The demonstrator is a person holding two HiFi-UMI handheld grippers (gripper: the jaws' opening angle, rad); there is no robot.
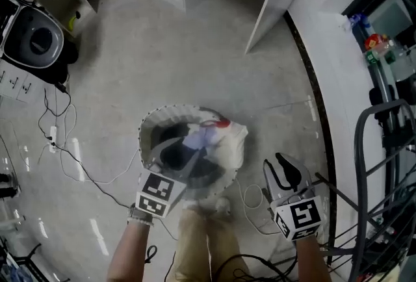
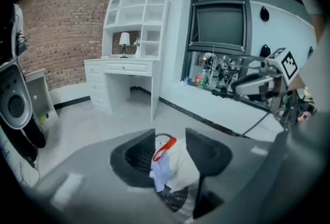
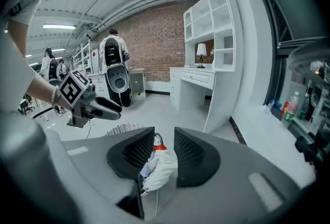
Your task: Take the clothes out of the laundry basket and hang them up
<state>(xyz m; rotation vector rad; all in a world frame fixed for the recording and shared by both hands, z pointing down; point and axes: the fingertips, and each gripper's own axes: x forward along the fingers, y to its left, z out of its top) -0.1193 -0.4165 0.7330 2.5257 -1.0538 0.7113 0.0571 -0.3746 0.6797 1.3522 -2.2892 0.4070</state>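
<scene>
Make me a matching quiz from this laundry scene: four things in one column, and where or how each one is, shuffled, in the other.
Things:
1. laundry basket
2. table lamp
3. white garment
4. right gripper

Place or state:
A. jaws apart, empty
B. on the white desk
C. on the floor, by the person's feet
D. heaped in the basket

Pairs: 1-C, 2-B, 3-D, 4-A

floor point(image 1: 195, 53): looking glossy, smooth, reflecting lights | laundry basket point(image 1: 146, 126): showing white open weave | clothes point(image 1: 231, 144): lying as soft matt cloth | brick wall point(image 2: 62, 27): looking rough | fingers point(image 3: 131, 153): looking matt black, ribbed
</scene>
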